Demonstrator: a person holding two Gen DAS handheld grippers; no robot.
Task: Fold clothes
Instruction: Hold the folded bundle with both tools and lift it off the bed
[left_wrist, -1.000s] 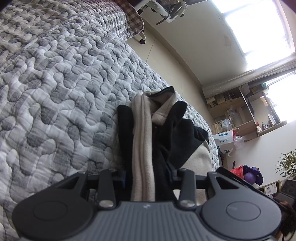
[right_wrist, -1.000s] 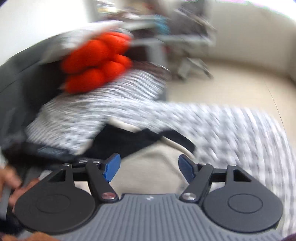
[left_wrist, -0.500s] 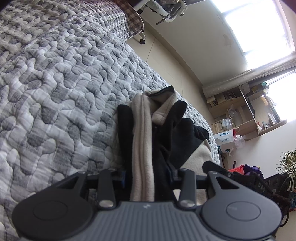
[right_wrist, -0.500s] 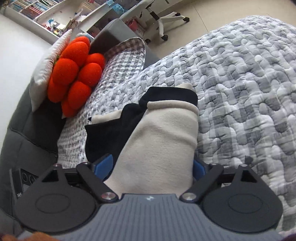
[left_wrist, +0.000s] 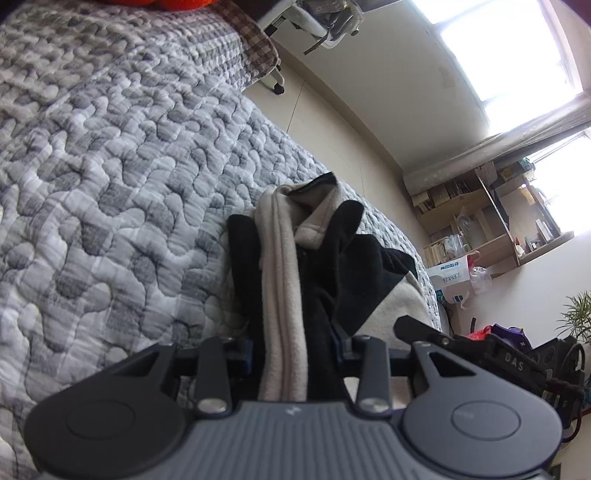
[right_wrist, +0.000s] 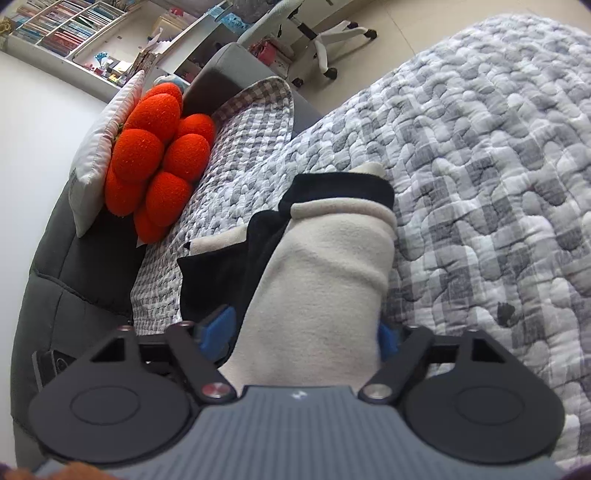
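A beige and black fleece garment (left_wrist: 280, 258) lies bunched on the grey quilted bedspread (left_wrist: 110, 184). My left gripper (left_wrist: 291, 347) has a beige-and-black bundle of it running between its fingers; the jaws are closing and the pads press on the fabric. In the right wrist view the same garment (right_wrist: 332, 258) shows a wide beige fold with a black cuff at its far end. My right gripper (right_wrist: 301, 332) straddles that fold, its jaws closing, and the blue pads (right_wrist: 218, 328) touch the fabric on both sides.
A red plush cushion (right_wrist: 155, 155) and a white pillow (right_wrist: 96, 147) lean on the dark grey headboard (right_wrist: 48, 277) to the left. An office chair (right_wrist: 321, 33) stands on the floor beyond. The bed edge, shelves (left_wrist: 480, 229) and bags (left_wrist: 509, 332) show in the left wrist view.
The right gripper swung out of a blurred view, rolled and came down over the beige fold, then narrowed its jaws onto it. The left gripper kept its hold and stayed put.
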